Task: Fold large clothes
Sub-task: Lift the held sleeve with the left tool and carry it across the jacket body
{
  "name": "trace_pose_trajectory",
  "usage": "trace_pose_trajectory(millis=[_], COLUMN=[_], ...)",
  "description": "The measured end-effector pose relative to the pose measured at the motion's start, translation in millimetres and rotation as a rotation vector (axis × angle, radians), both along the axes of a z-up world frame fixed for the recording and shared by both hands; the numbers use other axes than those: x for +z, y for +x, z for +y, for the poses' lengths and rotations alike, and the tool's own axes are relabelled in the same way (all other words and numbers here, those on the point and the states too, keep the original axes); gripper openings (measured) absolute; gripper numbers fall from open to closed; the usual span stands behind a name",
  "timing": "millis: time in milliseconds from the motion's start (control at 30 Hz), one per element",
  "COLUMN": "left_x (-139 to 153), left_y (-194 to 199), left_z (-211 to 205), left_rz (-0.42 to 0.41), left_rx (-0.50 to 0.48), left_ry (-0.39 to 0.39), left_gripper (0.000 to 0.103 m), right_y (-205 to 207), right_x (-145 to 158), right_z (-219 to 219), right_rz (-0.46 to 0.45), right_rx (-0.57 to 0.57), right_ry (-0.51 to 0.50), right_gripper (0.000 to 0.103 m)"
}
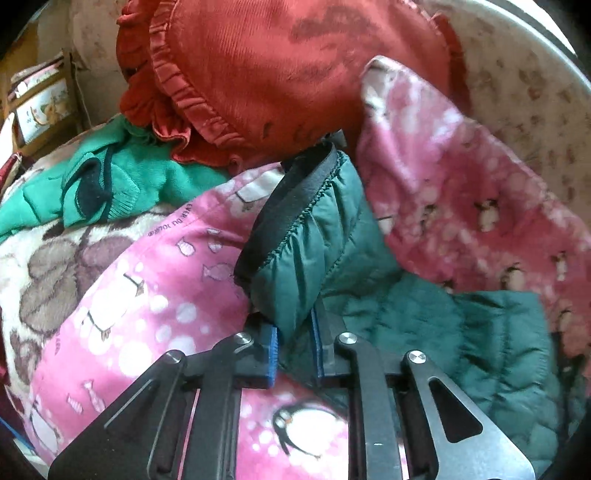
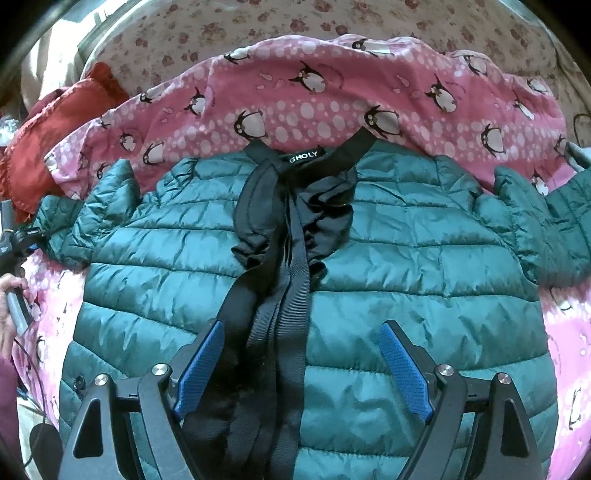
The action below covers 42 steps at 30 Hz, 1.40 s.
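Note:
A dark green quilted jacket (image 2: 406,258) lies spread flat on a pink penguin-print sheet (image 2: 295,107), front up, with its black collar and zip band (image 2: 284,240) running down the middle. My right gripper (image 2: 301,325) hovers open just above the jacket's chest, its blue pads on either side of the zip band. In the left wrist view, my left gripper (image 1: 295,328) is shut on the jacket's sleeve (image 1: 303,236) near its black-trimmed cuff. The sleeve end sticks up beyond the pads.
A red frilled cushion (image 1: 258,74) and a bright green sweater (image 1: 140,177) lie beyond the sleeve. Under them is a cream and brown fleece blanket (image 1: 55,266). A person's hand (image 2: 11,295) grips a grey handle at the left edge. A floral sheet (image 2: 221,33) covers the far side.

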<state>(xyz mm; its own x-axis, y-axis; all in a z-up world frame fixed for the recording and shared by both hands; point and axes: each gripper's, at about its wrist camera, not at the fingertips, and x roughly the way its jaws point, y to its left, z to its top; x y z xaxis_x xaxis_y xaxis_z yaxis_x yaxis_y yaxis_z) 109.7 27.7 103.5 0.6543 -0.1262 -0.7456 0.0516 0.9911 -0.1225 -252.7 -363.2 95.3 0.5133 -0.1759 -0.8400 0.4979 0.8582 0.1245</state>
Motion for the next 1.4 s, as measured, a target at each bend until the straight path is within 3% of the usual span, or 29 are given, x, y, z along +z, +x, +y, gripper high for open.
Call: trace_pose_trajectory(millis=[133,367,567,833,1400], left_x=[16,44,61,78,89], left_y=[-22,-68,-103,-145,-186], left_z=[-6,-40,-69,-113,-174], left_rz=[0.008,-0.008,-0.053,-0.058,-0.05], left_rx=[-0.055,-0.143,-0.172,-0.292,-0.406], left_ry=[-0.074,-0.12,-0.089,-0.098,-0.107], left_gripper=[0.013,0.013,0.011,0.011,0.011], right_y=[-8,-27,-45,-62,-89], right_x=[3,8,13,18,20], right_z=[-4,-20,-23,-27,-34], right_rz=[-0.01,-0.028,-0.046,-0.063,-0.076], right_rx=[-0.02,-0.082,-0.103,-0.123,-0.159], right_ry=[-0.014,0.004,0.003,0.007,0.029], right_gripper=[0.085,0.085,0.085,0.085,0.085])
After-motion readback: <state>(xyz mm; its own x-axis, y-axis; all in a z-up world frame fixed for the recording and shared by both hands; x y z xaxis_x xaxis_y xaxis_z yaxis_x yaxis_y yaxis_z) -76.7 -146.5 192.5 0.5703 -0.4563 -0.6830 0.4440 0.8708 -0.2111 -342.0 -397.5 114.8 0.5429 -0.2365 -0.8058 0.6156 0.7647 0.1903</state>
